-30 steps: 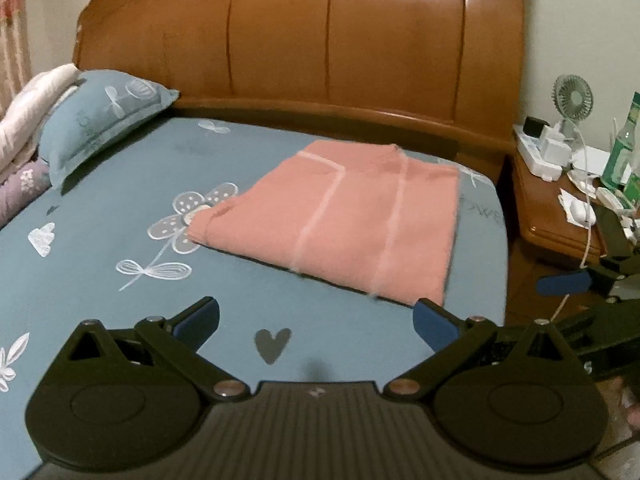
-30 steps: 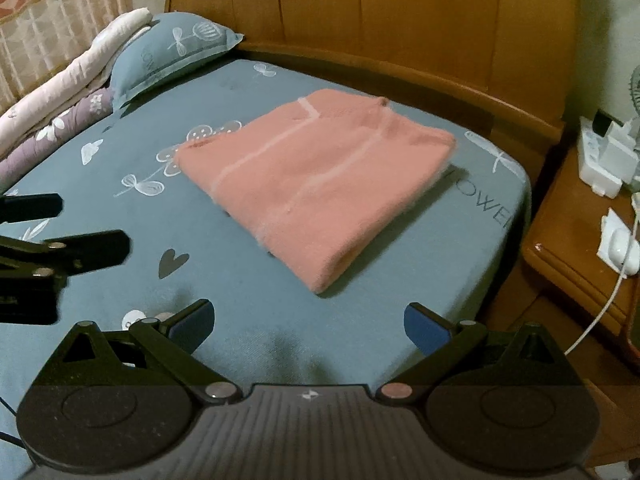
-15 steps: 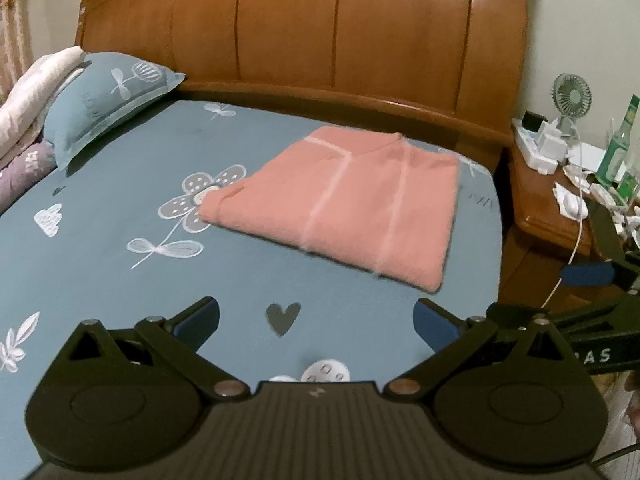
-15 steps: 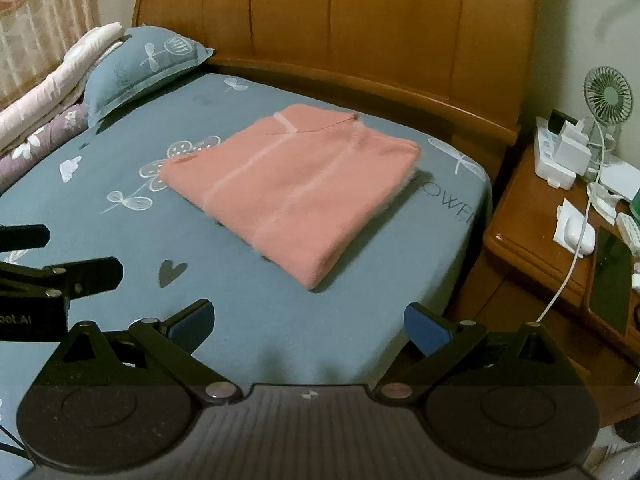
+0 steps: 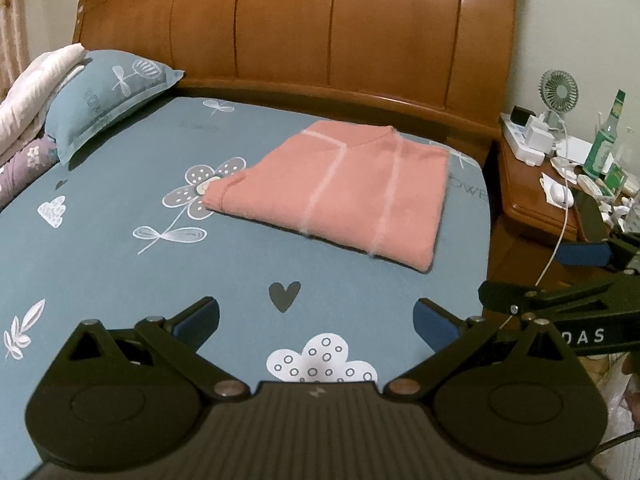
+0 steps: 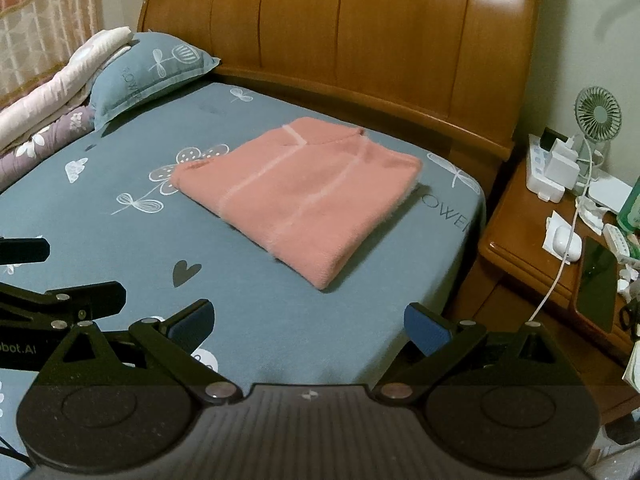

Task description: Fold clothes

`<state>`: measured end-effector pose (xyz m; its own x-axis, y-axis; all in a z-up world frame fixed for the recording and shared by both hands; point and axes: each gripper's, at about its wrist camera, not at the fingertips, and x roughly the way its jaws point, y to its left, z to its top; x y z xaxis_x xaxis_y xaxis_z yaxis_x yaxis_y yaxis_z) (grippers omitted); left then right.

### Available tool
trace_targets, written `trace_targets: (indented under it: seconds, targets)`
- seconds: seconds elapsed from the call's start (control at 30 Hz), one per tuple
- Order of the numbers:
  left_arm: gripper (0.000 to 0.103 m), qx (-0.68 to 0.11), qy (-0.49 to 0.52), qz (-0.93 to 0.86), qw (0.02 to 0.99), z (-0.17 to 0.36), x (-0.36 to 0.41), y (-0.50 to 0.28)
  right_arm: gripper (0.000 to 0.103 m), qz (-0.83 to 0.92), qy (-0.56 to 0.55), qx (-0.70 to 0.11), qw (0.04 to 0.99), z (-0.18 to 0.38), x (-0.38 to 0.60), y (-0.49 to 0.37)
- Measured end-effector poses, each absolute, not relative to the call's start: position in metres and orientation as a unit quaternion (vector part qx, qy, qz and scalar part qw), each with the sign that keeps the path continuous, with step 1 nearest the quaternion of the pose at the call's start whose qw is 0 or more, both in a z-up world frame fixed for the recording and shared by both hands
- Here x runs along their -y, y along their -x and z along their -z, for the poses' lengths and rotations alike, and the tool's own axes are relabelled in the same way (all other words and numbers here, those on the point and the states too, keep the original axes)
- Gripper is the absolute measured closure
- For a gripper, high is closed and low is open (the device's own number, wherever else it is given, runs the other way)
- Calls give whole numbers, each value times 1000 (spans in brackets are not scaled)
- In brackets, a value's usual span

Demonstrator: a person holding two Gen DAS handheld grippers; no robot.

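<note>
At the far left, a rolled quilt (image 5: 28, 92) and a blue pillow (image 5: 106, 94) lie against the wooden headboard (image 5: 320, 28). The left gripper (image 5: 316, 318) hangs over the near part of the bed (image 5: 100, 220), its 2 fingers spread wide and holding nothing. Ahead of it and a little to its right lies the pink garment (image 5: 340, 192), folded into a flat rectangle near the bed's head and right edge, well apart from both grippers. Its pale stripes run away from the fingers toward the headboard, and its thick folded edge faces left. The right gripper (image 6: 308, 322), also spread and empty, sits over the bed's right edge; from there the garment (image 6: 300, 196) lies ahead and slightly left, 1 corner pointing back at it. Neither looks clearly nearer. The fold looks finished, so any next reach would go forward. Furthest right, a nightstand (image 6: 532, 256) carries a small fan (image 6: 598, 116).
</note>
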<state>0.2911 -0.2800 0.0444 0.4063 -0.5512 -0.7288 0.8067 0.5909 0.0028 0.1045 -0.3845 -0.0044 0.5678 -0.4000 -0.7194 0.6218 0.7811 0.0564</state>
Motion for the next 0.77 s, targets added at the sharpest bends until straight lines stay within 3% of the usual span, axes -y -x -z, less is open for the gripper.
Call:
trace_targets:
  seconds: [0.77]
  targets:
    - [1,-363,-183,409,817,-41,290,-287,0,298,-150,-364,870,5,396,-98]
